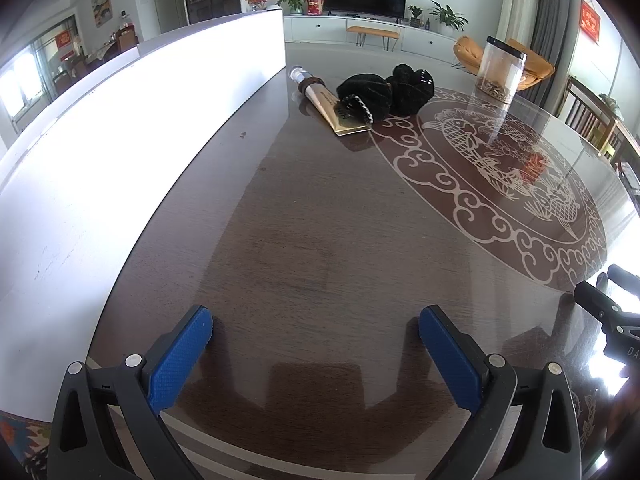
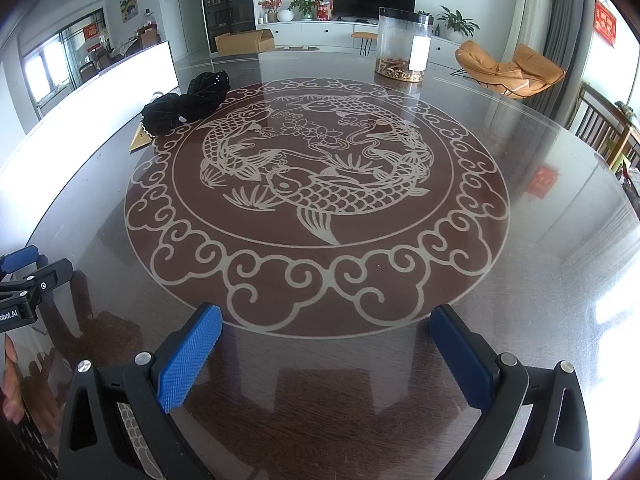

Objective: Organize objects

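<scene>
A gold tube [image 1: 332, 108] with a clear cap lies on the dark glossy table [image 1: 304, 216], far ahead. A small black hair tie [image 1: 358, 107] rests on the tube. Two black velvet scrunchies [image 1: 386, 90] lie against its right side. In the right wrist view the scrunchies [image 2: 186, 102] and a corner of the tube [image 2: 142, 138] show at the far left. My left gripper [image 1: 316, 340] is open and empty, low over the near table. My right gripper [image 2: 326, 340] is open and empty at the near edge of the fish medallion [image 2: 316, 200].
A clear jar [image 1: 500, 70] with a black lid and brownish bits at its bottom stands at the table's far side, also in the right wrist view [image 2: 404, 44]. A long white board [image 1: 132, 128] runs along the table's left edge. Chairs stand at the right.
</scene>
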Tool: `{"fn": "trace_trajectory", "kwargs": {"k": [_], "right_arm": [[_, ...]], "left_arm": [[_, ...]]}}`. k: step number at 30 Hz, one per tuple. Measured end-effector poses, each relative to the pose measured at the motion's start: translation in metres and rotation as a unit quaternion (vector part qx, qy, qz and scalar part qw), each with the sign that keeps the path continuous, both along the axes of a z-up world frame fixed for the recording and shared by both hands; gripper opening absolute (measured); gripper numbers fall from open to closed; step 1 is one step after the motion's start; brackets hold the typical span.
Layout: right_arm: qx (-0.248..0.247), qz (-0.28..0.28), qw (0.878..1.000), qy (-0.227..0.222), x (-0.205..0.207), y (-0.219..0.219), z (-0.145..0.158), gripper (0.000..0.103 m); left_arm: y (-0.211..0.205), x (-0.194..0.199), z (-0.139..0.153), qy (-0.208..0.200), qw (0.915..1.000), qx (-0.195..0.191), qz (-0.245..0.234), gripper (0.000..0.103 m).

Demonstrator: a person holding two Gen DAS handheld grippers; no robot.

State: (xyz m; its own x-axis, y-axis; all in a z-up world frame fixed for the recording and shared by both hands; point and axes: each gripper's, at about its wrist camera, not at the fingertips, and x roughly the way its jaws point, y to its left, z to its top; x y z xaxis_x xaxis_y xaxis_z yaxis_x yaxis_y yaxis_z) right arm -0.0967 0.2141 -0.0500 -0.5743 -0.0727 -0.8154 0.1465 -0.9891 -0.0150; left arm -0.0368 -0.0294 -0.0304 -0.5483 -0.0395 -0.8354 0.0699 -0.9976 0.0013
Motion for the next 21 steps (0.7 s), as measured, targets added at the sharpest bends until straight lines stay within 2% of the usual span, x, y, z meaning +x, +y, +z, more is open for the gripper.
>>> {"fn": "trace_trajectory", "kwargs": {"k": [8,12,15,17,21], "right_arm": [[-0.001,0.008,1.0,0.0,-0.019,-0.002,0.0,0.103],[0.0,0.0,1.0,-0.001,-0.062,-0.013,0.0,0.103],[0.002,-0.004,1.0,-0.029,-0.101,-0.031,0.002,0.103],[-0.019,0.011,0.999,-0.039,-0.122,-0.048,0.007,0.103],[-0.057,0.022,0.998,-0.025,-0.157,-0.087,0.029,0.103]], "left_arm": [[-0.002,-0.001,-0.001,0.007,0.9999,-0.001,0.008,0.103],[-0.002,-0.002,-0.001,0.009,0.9999,-0.002,0.008,0.103],[-0.002,-0.001,-0.001,0.009,0.9999,-0.002,0.008,0.103],[-0.002,-0.002,-0.001,0.009,0.9999,-0.002,0.008,0.103],[-0.002,-0.003,-0.002,0.011,0.9999,-0.002,0.01,0.103]]}}
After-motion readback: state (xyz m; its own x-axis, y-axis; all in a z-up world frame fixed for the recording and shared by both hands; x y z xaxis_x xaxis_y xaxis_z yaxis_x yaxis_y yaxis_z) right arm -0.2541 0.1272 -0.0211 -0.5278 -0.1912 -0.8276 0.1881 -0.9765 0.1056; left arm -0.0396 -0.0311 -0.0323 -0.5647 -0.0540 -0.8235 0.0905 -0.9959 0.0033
